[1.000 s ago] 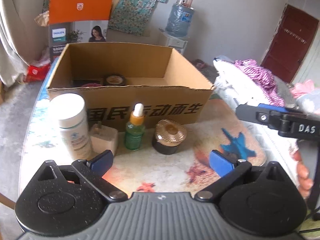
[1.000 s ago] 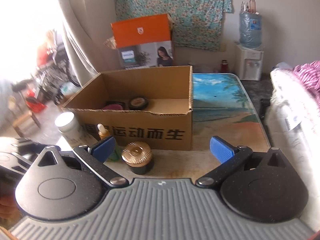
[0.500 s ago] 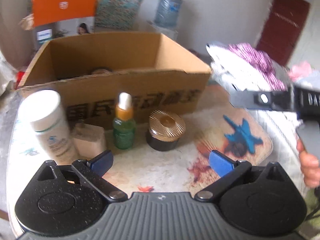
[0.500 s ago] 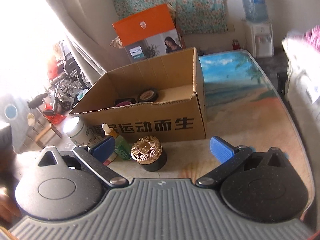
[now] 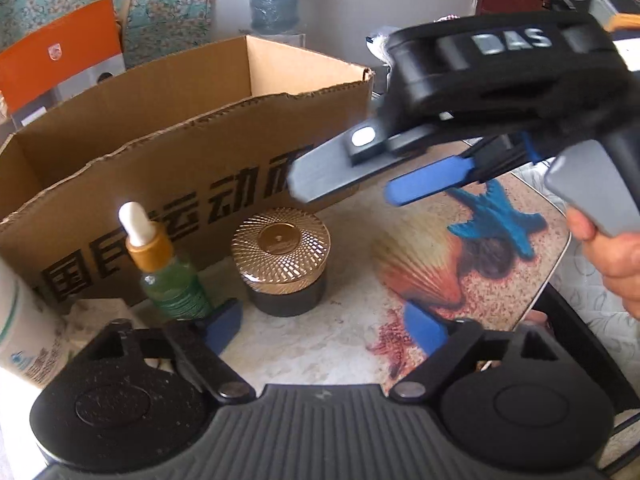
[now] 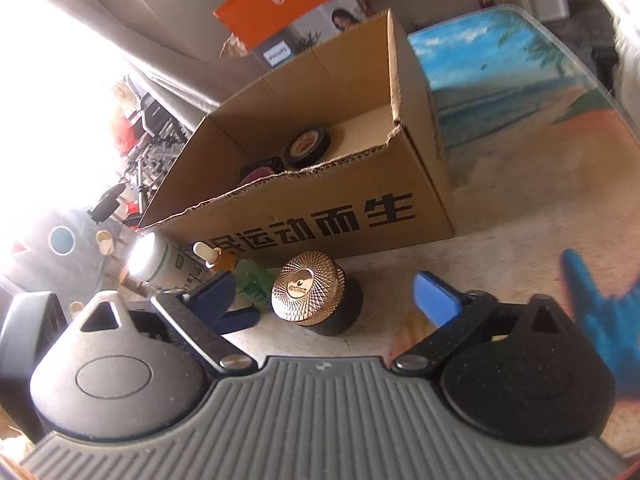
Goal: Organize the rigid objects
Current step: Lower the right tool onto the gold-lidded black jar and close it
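Left wrist view: left gripper point(image 5: 322, 322) closing, nothing gripped, gold-lidded jar point(image 5: 282, 260) between its pads beside the green dropper bottle point(image 5: 168, 272). Cardboard box point(image 5: 192, 152) right behind; right gripper point(image 5: 424, 182) crosses above, blurred. White bottle point(image 5: 24, 332) cut off at the edge.

Right wrist view: right gripper point(image 6: 324, 298) closing too, empty, jar point(image 6: 316, 294) on the table point(image 6: 500, 264) between its pads. Box contents half hidden

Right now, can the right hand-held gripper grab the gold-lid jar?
Probably yes: the right hand-held gripper, jaws closing but empty, faces the gold-lid jar with nothing between.
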The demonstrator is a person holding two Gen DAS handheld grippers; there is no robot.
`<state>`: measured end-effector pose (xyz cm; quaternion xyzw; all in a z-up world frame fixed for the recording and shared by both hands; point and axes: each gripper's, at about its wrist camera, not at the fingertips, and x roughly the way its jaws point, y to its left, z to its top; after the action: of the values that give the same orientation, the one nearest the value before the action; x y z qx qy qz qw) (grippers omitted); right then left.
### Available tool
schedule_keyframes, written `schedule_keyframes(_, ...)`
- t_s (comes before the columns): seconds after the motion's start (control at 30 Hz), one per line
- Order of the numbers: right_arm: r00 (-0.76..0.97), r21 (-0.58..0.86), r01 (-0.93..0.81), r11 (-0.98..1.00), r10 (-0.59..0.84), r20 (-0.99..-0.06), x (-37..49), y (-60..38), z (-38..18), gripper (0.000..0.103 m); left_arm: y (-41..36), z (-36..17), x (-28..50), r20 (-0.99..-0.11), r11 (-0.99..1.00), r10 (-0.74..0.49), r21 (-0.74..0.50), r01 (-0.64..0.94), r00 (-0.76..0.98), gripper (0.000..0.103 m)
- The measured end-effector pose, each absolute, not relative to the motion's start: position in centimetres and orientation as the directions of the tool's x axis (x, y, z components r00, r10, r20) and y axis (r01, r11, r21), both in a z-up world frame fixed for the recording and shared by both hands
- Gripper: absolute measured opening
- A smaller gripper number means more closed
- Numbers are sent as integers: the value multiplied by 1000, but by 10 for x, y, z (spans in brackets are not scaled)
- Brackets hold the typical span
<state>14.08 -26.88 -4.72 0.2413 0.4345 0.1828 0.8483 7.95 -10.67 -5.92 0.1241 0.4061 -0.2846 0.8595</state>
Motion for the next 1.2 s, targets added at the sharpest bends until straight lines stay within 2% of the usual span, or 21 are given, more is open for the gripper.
schedule_keyframes(0.23,482,593,-91,800,557,-677,171,-262,-65,56,-113,-66,93,-783,810,-373,-14,586,498,79)
schedule_keyframes(0.33,455,605,-87,792,571,-683,180,-260,-72,51,-115,-68,97,-788,815,-365,-11,580,497,79)
schedule_keyframes(0.53,411,629,-94,772,605,-682,193,-250,-84,47,-114,-68,100,-786,817,-367,-18,576,497,78)
schedule_keyframes(1.2,411,620,-71,782,589,-696,149,-244,-86,49,-113,-56,64,-809,769,-430,-96,632,400,78)
